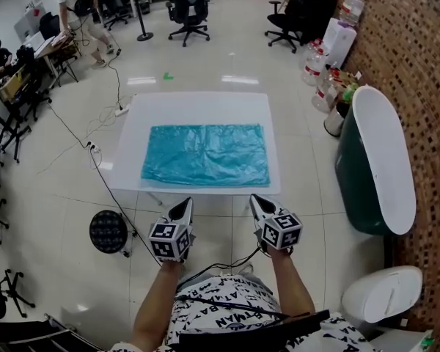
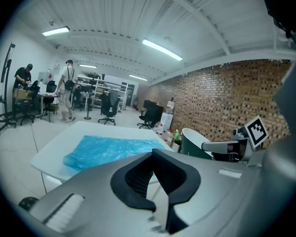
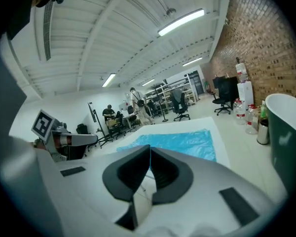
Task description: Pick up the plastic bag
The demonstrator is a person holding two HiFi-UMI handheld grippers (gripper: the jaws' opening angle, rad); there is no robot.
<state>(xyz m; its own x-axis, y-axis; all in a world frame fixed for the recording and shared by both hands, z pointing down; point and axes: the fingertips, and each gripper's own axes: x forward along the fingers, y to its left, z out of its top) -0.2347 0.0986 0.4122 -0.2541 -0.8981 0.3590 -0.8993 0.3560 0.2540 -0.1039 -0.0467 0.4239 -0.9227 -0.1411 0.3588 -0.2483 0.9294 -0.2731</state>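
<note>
Left gripper (image 1: 185, 206): jaws closed on nothing, held short of the white table (image 1: 136, 123). The blue plastic bag (image 1: 205, 155) lay flat mid-table. Right gripper (image 1: 256, 201): also closed and empty. Risk: your jaws could skid over the flat film or pinch too little, so it slips.
</note>
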